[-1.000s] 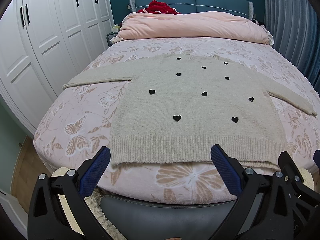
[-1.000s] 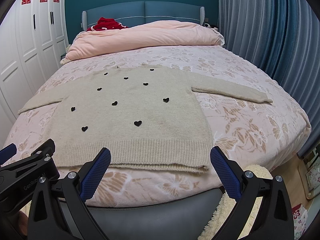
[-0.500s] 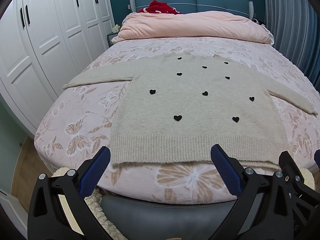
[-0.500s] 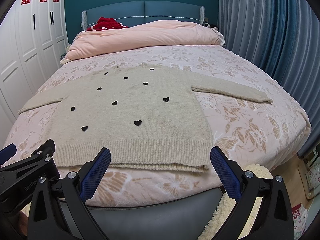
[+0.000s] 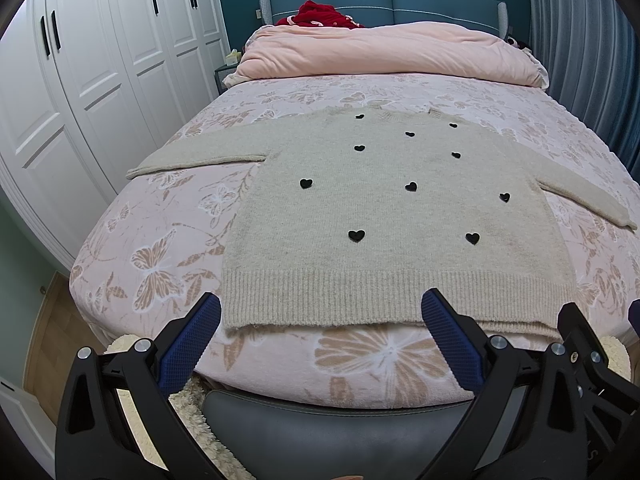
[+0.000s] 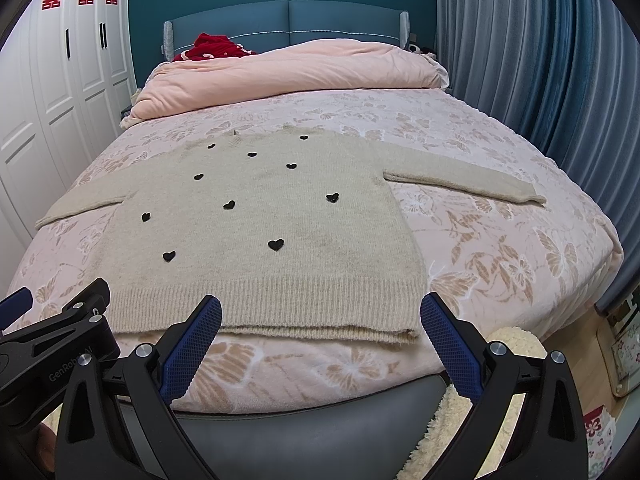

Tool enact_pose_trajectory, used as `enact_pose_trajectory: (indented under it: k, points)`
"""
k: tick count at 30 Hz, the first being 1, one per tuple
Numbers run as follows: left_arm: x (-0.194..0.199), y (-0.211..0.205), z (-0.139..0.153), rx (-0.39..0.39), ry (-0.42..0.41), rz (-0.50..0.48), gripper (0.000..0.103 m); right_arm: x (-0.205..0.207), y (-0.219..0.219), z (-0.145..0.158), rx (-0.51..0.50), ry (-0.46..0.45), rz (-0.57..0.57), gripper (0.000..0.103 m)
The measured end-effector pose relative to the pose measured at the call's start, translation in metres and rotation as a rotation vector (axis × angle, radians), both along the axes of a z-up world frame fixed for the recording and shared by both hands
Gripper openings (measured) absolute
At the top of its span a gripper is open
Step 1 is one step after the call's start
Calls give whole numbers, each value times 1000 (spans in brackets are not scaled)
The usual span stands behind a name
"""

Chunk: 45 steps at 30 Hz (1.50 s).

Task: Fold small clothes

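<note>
Item: one beige knit sweater (image 5: 384, 216), black heart patches on the front, laid face up and flat on a bed (image 5: 168, 248) with a pink butterfly-print cover; ribbed hem (image 5: 360, 296) nearest the foot of the bed, neckline toward 12 o'clock, both sleeves spread outward toward roughly 9 and 3 o'clock. Laid out this way, body smooth and sleeves clear of it, the garment looks prepared for folding, with no fold yet made. Left gripper (image 5: 320, 340): jaws spread wide, nothing between the blue pads, held off the foot of the bed just short of the hem, at about 6 o'clock from the sweater's left half. Right gripper (image 6: 320, 340): likewise released and empty, level with the hem's right half; its near corner (image 6: 408, 332) lies between the pads in the right wrist view (not touched). The two tools sit side by side, the left one's black frame visible at 8 o'clock in the right wrist view, probably so each can take one side of the garment. Surroundings: rolled pink duvet (image 5: 384, 52) at the headboard end, red cloth (image 5: 320, 14) behind it, white wardrobe (image 5: 88, 92) along the left, blue curtain (image 6: 540, 60) along the right, fleecy rug (image 6: 516, 340) on the floor. Likely next step: a sleeve or hem corner to be pinched; the loose knit may stretch or drag the lower layer.
</note>
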<state>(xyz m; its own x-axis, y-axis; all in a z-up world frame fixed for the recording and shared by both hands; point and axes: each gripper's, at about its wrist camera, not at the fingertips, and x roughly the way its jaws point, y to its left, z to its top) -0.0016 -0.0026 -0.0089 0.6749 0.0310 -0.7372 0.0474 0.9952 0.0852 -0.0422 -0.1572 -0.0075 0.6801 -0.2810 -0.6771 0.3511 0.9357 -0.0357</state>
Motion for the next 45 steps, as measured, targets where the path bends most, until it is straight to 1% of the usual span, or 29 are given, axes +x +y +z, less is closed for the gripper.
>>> enact_pose_trajectory:
  k: [14, 15, 16, 18, 19, 22, 24, 27, 29, 31, 32, 34, 36, 37, 38, 39, 40, 41, 42, 43, 44, 45]
  points:
    - [1, 2, -2, -1, 7, 1, 98, 0, 0, -3, 5, 1, 4, 98]
    - [1, 6, -3, -9, 14, 4, 98, 1, -1, -4, 12, 3, 11, 98]
    - [4, 9, -5, -33, 30, 2, 98, 3, -3, -7, 34, 2, 26, 98]
    - [9, 18, -7, -83, 54, 9, 98, 9, -14, -12, 86, 0, 44, 98]
    - [13, 24, -8, -105, 58, 20, 98, 13, -26, -16, 128, -4, 47, 98]
    - [25, 37, -9, -153, 67, 42, 98, 26, -81, -22, 245, -23, -1, 98]
    - [37, 43, -12, -180, 85, 56, 98, 37, -135, -27, 334, -52, -84, 98]
    - [54, 47, -18, -201, 101, 72, 98, 49, -245, -38, 469, -120, -286, 98]
    - [64, 49, -22, -208, 104, 79, 98, 54, -326, -50, 530, -155, -467, 98]
    - [74, 43, -25, -202, 110, 79, 98, 58, -391, -62, 566, -189, -603, 97]
    - [79, 39, -27, -196, 118, 74, 98, 60, -416, -68, 576, -198, -651, 96]
    - [89, 33, -33, -182, 138, 63, 98, 69, -463, -80, 575, -195, -712, 95]
    - [98, 24, -40, -176, 166, 56, 98, 77, -489, -89, 567, -193, -767, 94]
    - [102, 21, -43, -178, 179, 51, 98, 80, -500, -94, 579, -202, -789, 94]
    - [106, 19, -47, -181, 193, 51, 98, 82, -509, -99, 596, -213, -806, 89]
    - [109, 16, -51, -187, 207, 50, 98, 85, -516, -104, 618, -221, -819, 79]
    - [113, 14, -55, -189, 220, 51, 98, 91, -524, -109, 636, -229, -829, 74]
    - [116, 13, -58, -187, 232, 57, 98, 95, -526, -110, 634, -237, -829, 59]
    - [119, 12, -61, -193, 240, 57, 98, 102, -526, -110, 636, -239, -809, 31]
    - [122, 12, -63, -199, 248, 57, 98, 112, -529, -110, 659, -230, -781, 15]
    - [125, 13, -65, -201, 256, 62, 98, 122, -528, -108, 689, -231, -757, 12]
    - [127, 14, -66, -210, 260, 62, 98, 130, -522, -97, 697, -285, -723, 12]
